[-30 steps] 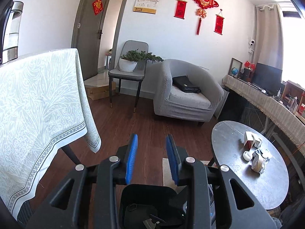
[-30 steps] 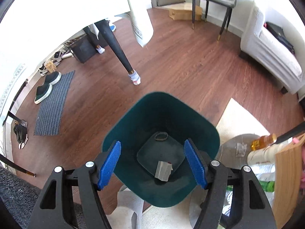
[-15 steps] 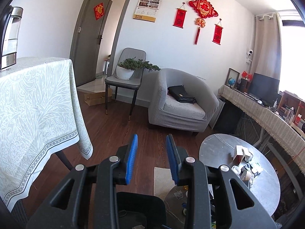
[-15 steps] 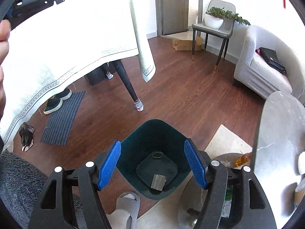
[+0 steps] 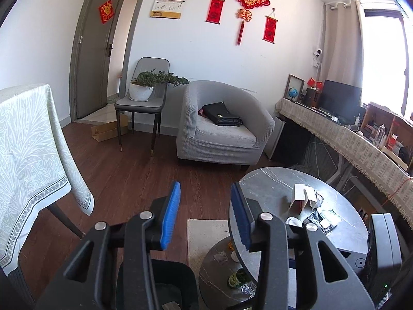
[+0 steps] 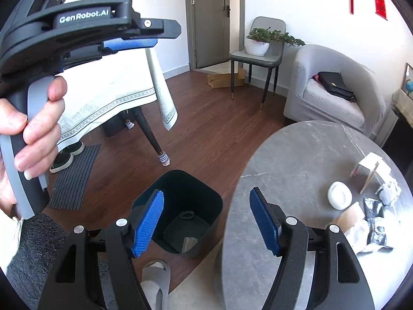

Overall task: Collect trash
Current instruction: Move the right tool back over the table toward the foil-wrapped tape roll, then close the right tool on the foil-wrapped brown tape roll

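Both cameras have risen from over the bin. Left wrist view: left gripper (image 5: 204,213) narrowly open, empty — wrappers (image 5: 318,213) remain on the round table (image 5: 268,183). Right wrist view: right gripper (image 6: 206,219) wide, empty; bin (image 6: 180,206) on the floor holds one scrap (image 6: 189,242) — most trash is left.

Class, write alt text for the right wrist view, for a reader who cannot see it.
The open, empty right gripper hangs above a dark bin on the wood floor, beside a round grey table holding wrappers and a small white box. At upper left, a hand grips the left gripper.
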The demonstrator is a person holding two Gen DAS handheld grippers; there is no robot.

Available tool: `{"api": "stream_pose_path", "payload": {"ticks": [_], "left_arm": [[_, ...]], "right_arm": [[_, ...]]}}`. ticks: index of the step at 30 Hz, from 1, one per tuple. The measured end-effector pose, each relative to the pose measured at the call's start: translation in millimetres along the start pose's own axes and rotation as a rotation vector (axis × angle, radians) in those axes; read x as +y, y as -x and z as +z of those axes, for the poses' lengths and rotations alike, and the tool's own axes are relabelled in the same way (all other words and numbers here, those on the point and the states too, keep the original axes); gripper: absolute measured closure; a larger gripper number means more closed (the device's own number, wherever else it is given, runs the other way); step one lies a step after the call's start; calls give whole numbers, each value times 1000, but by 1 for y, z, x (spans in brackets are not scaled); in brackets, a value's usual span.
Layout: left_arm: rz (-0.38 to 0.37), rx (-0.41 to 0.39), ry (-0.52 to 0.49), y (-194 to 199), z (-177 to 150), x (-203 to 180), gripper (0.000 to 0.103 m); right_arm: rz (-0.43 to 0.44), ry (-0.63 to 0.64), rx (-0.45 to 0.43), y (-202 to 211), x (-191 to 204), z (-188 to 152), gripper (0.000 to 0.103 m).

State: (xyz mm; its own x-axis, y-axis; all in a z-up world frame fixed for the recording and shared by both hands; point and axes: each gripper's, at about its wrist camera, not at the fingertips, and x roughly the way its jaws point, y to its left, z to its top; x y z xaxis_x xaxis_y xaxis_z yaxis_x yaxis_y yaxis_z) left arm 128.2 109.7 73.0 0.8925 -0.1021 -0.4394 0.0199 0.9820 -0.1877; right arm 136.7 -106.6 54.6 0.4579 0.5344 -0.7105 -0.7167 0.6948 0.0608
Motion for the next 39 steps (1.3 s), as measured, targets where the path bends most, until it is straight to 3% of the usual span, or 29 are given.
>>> {"api": "stream_pose_path", "payload": {"ticks": [17,20,26,33,39], "left_arm": [[-136,129,-90,-49,-21,-86,52],[-145,157,-105,-59,-25,-95,52],[-177,217,-97,-77,-30,-106,51],[-200,253,-84,-86,-36,-116,51],[-207,281,-81,-94,-39,-122,51]], "right_arm": [[-147,-141,-47,62,-96,-51,33],[-177,-112,-37,65,-106,-55,33],[-89,-49,-10,59,-111,-55,34],[-102,74,51,36,-112,-49,34],[-101,119,83,22,-115,-53,44]]}}
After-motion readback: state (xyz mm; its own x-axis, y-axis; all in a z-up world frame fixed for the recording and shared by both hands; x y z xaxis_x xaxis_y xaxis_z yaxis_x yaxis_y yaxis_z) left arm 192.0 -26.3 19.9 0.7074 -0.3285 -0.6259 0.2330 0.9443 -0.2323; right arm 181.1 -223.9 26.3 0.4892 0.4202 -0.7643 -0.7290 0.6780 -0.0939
